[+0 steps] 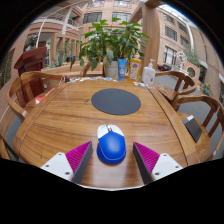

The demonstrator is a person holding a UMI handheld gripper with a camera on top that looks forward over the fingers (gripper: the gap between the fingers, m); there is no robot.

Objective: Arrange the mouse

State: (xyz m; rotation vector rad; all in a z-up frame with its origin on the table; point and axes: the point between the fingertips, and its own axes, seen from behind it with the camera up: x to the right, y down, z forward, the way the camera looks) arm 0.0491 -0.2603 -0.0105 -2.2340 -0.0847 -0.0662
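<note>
A blue and white computer mouse [111, 144] lies on the round wooden table [60, 120], between my two fingers near their tips. There is a gap on each side between the mouse and the magenta pads [78, 157], so the fingers do not press on it. My gripper [112, 160] is open. A dark grey round mouse mat [116, 101] lies on the table beyond the mouse, near the table's middle.
A potted green plant [112, 45] stands at the far side of the table with a yellow packet [135, 69] and a white bottle [149, 73] beside it. Wooden chairs [30, 90] stand around the table. A dark flat object [193, 127] lies at the right rim.
</note>
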